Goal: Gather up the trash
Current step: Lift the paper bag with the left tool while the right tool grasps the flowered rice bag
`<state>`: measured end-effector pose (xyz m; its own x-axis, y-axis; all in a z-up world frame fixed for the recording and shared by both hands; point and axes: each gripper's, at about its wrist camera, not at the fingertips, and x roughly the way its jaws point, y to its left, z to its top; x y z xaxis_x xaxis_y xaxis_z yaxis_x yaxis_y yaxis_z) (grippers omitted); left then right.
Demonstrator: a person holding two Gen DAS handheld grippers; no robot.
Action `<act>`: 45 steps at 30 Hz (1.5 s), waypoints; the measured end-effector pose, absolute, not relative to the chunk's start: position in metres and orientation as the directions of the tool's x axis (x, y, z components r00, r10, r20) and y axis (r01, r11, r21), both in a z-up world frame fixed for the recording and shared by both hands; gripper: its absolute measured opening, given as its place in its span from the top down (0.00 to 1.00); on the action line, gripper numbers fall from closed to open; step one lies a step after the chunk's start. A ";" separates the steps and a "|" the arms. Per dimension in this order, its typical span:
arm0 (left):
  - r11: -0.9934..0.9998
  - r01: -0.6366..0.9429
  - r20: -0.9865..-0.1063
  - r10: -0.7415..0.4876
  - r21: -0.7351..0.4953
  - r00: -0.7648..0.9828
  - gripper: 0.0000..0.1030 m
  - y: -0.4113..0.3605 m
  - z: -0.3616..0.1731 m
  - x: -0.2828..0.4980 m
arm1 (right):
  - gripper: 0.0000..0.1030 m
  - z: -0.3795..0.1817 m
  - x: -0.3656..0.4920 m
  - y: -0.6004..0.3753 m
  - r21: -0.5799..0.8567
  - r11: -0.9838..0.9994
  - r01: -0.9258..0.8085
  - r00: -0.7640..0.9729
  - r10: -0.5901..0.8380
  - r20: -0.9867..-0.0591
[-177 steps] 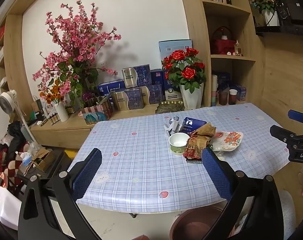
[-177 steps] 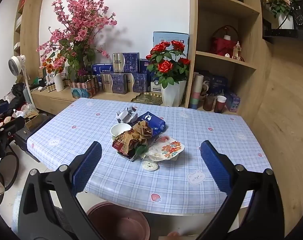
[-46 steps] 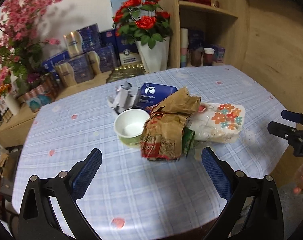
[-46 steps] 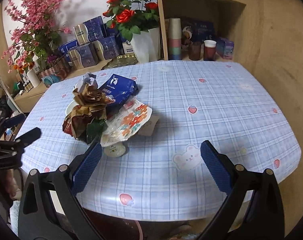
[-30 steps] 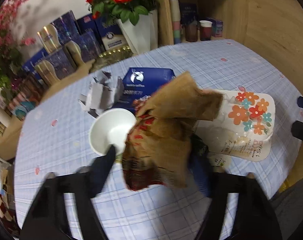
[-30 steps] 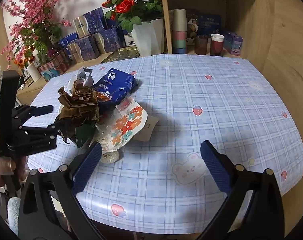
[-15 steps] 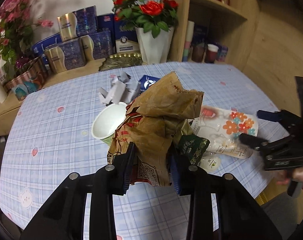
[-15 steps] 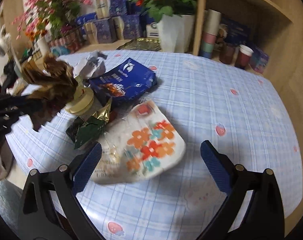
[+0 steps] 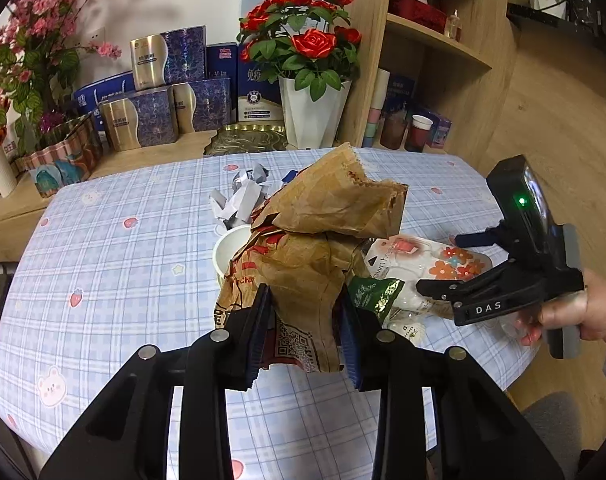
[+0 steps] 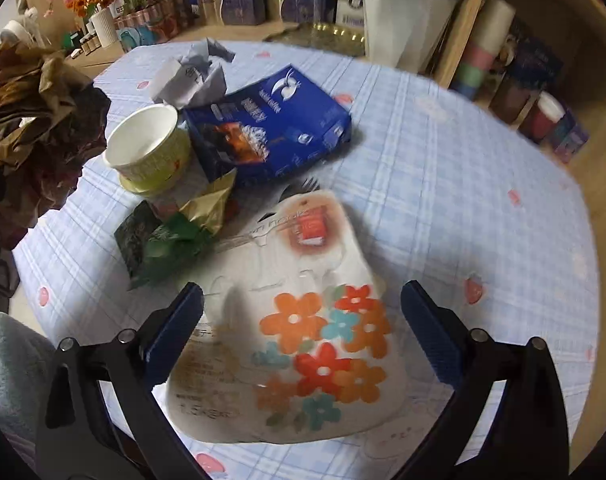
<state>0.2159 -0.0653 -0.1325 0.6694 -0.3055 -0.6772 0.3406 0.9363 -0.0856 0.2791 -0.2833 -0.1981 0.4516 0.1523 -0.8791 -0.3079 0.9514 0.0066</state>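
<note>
My left gripper (image 9: 303,320) is shut on a crumpled brown paper bag (image 9: 323,232), lifted a little off the checked tablecloth (image 9: 115,264); the same bag (image 10: 31,112) shows at the left edge of the right wrist view. My right gripper (image 10: 303,312) is open, its fingers standing either side of a white floral plastic package (image 10: 315,340) lying flat on the table. Behind it lie a green and gold wrapper (image 10: 171,236), a white paper cup (image 10: 147,148), a blue box (image 10: 271,128) and crumpled white paper (image 10: 195,76).
A white vase of red roses (image 9: 311,116), blue and gold gift boxes (image 9: 163,88) and a gold tray (image 9: 247,142) stand on the wooden ledge behind the table. Shelves with stacked cups (image 10: 483,64) are at the right. A person's hand (image 9: 583,316) holds the right gripper.
The left gripper closed on the brown bag and raised it off the pile. The right gripper swung left and down until its open fingers straddle the floral package.
</note>
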 end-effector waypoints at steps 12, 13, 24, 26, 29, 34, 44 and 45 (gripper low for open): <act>0.948 0.309 -0.684 -0.273 -0.073 0.676 0.69 -0.057 -0.132 0.198 | 0.20 -0.194 0.267 -0.295 0.148 0.956 -0.253 0.450 0.251 -0.857; 0.950 0.306 -0.682 -0.267 -0.067 0.680 0.69 -0.056 -0.131 0.194 | 0.21 -0.190 0.264 -0.295 0.150 0.956 -0.253 0.468 0.257 -0.846; 0.957 0.286 -0.680 -0.240 -0.046 0.693 0.69 -0.047 -0.129 0.161 | 0.21 -0.167 0.223 -0.292 0.126 0.967 -0.222 0.607 0.238 -0.759; 0.958 0.285 -0.679 -0.236 -0.041 0.695 0.69 -0.046 -0.129 0.155 | 0.21 -0.166 0.219 -0.294 0.140 0.967 -0.212 0.617 0.243 -0.748; 0.958 0.282 -0.676 -0.234 -0.040 0.698 0.69 -0.043 -0.127 0.149 | 0.21 -0.163 0.214 -0.293 0.146 0.967 -0.206 0.628 0.246 -0.738; 0.958 0.285 -0.677 -0.239 -0.045 0.697 0.69 -0.040 -0.125 0.142 | 0.21 -0.155 0.209 -0.290 0.141 0.968 -0.207 0.651 0.243 -0.719; 0.955 0.286 -0.671 -0.267 -0.085 0.692 0.69 -0.033 -0.125 0.134 | 0.21 -0.145 0.196 -0.291 0.123 0.972 -0.200 0.677 0.228 -0.700; 0.954 0.287 -0.672 -0.269 -0.087 0.691 0.69 -0.033 -0.125 0.134 | 0.21 -0.145 0.196 -0.292 0.122 0.973 -0.198 0.677 0.226 -0.700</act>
<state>0.1344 -0.0332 -0.1251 0.6905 -0.2687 -0.6715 0.2870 0.9540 -0.0866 0.1957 -0.2916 -0.1446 0.6772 0.2258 -0.7003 -0.1981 0.9726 0.1220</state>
